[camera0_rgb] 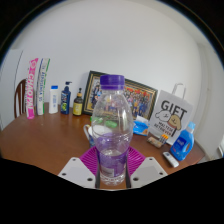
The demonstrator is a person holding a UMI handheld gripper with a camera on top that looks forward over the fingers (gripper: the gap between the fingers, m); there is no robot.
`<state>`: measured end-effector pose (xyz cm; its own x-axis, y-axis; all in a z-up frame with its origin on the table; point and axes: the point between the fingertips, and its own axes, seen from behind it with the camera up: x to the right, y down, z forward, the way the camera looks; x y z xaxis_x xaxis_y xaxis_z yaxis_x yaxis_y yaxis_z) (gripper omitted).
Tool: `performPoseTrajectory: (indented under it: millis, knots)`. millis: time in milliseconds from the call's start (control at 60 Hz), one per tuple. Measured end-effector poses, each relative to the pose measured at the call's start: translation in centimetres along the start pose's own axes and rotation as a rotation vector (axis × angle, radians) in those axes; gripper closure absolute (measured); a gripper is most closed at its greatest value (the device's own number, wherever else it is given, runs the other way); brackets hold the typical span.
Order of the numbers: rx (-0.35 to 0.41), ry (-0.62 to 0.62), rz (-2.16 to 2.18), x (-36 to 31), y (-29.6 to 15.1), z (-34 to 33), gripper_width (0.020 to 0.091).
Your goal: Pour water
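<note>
The gripper (112, 168) was clamped on a clear water bottle (111, 128) with a purple cap (112, 82), both magenta pads (91, 160) pressing its sides. The bottle stood upright above a wooden table (40, 140). Farther off were a framed picture (127, 97), a "GIFT" box (170, 112) at right and small bottles (65, 97) at left.

The water bottle (111, 128) stood upright between the gripper (111, 166) fingers, on the near part of the table (45, 140). Far behind it a framed picture (130, 97) leaned at the wall. To the far left stood three small bottles (65, 98) in a row. To the right sat a spray bottle (183, 143), with a gift box (171, 108) behind it.
</note>
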<state>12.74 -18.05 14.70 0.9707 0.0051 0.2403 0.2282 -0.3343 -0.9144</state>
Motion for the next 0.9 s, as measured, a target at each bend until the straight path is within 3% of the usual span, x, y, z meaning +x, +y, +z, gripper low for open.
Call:
performPoseTrajectory:
  millis: [367, 700, 900]
  knots:
    - [-0.061, 0.220, -0.738, 12.5, -5.7, 9.6, 0.0767]
    - [-0.107, 0.293, -1.423, 13.9, -6.4, 15.0, 0.0769]
    - [-0.119, 0.313, -1.614, 13.5, -6.8, 15.9, 0.0765]
